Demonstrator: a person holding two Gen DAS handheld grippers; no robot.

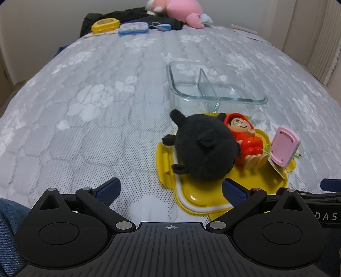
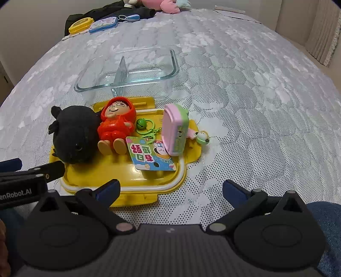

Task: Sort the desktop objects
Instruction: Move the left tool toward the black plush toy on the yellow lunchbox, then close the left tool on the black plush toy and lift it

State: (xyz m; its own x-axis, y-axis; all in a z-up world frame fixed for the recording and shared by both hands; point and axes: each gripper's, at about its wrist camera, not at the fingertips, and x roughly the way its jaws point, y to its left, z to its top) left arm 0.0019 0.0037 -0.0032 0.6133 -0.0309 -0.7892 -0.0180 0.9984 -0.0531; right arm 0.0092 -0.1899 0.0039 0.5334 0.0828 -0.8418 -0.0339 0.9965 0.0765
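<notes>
A yellow lid (image 1: 198,196) (image 2: 119,176) lies flat on the quilted bed. On it rest a black plush toy (image 1: 204,147) (image 2: 74,136), a red hooded doll (image 1: 245,140) (image 2: 115,127) and a pink and green case (image 1: 284,147) (image 2: 175,130) standing on edge, with a green bell keyring (image 2: 141,124) and a printed tag (image 2: 150,154). Behind stands a divided clear glass container (image 1: 215,87) (image 2: 130,72), empty. My left gripper (image 1: 170,191) is open just short of the lid and plush. My right gripper (image 2: 170,190) is open over the lid's near right corner, holding nothing.
At the bed's far end lie a yellow case (image 1: 104,24) (image 2: 81,24), a blue tin (image 1: 133,28) (image 2: 103,24), dark clothing (image 1: 127,16) and a pink plush (image 1: 177,9). A small green and white figure (image 2: 202,138) sits right of the lid. Denim shows at the lower corners.
</notes>
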